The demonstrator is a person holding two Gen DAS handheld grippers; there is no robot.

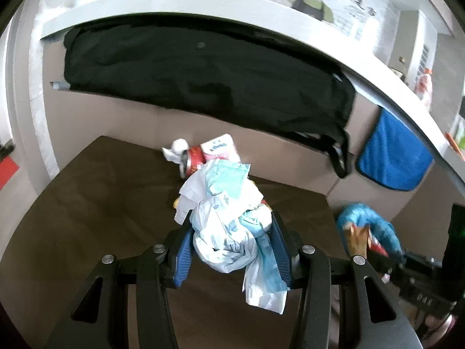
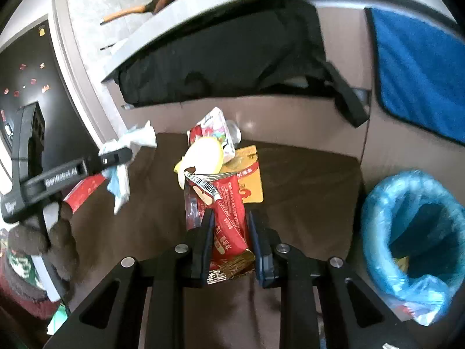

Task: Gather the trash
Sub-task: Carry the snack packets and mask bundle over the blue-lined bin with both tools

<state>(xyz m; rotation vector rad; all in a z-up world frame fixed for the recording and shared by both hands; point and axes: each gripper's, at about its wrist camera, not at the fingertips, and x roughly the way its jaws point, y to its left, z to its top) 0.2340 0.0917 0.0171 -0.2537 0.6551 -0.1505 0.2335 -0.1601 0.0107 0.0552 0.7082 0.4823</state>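
Left wrist view: the left gripper is clamped on a crumpled white-and-blue plastic wrapper, lifted above the brown mat; keep the pads pressed so the loose tail does not snag while carrying it toward the bin. Right wrist view: the right gripper is clamped on a red snack wrapper; carry it right to the blue-lined bin and release only once over its mouth.

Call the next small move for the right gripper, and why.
Probably swing the right gripper rightward over the blue-lined trash bin and release there. Its jaws are shut on the red foil snack wrapper, already lifted clear of the brown tabletop, and the bin mouth stands open just to its right.
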